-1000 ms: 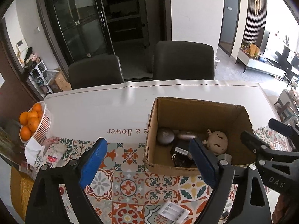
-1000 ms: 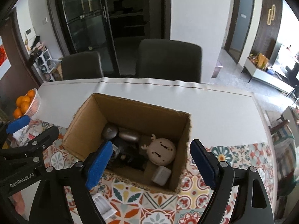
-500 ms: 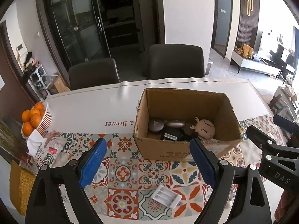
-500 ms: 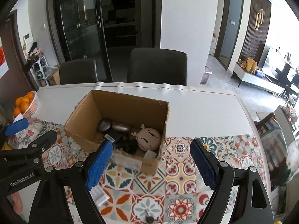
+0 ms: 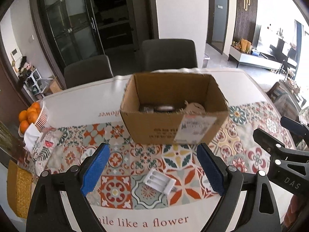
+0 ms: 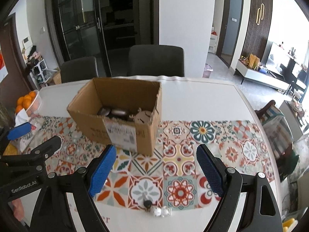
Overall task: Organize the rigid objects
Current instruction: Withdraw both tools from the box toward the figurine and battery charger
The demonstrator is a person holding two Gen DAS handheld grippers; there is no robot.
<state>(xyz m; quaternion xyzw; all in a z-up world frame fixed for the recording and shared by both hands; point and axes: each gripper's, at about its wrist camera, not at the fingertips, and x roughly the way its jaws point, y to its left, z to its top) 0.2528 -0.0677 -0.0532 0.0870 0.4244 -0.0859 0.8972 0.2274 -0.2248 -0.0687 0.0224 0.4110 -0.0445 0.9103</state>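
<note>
The left gripper (image 5: 152, 171) is opening, nothing inside; lower it squarely over the white tray (image 5: 159, 180). The right gripper (image 6: 156, 171) is wide, empty.

Ahead of both tools the cardboard box (image 5: 173, 114) blocks the middle of the table (image 6: 202, 96); its top is open, partly filled inside. Left gripper (image 5: 152, 170): jaws opening, nothing between them, white battery holder (image 5: 159, 180) lies on the mat below the gap. Right gripper (image 6: 156, 171): jaws wide, bare mat ahead, small white figure (image 6: 160, 210) just under it. Right of box, open tabletop. Far left, orange basket (image 5: 32, 116).
</note>
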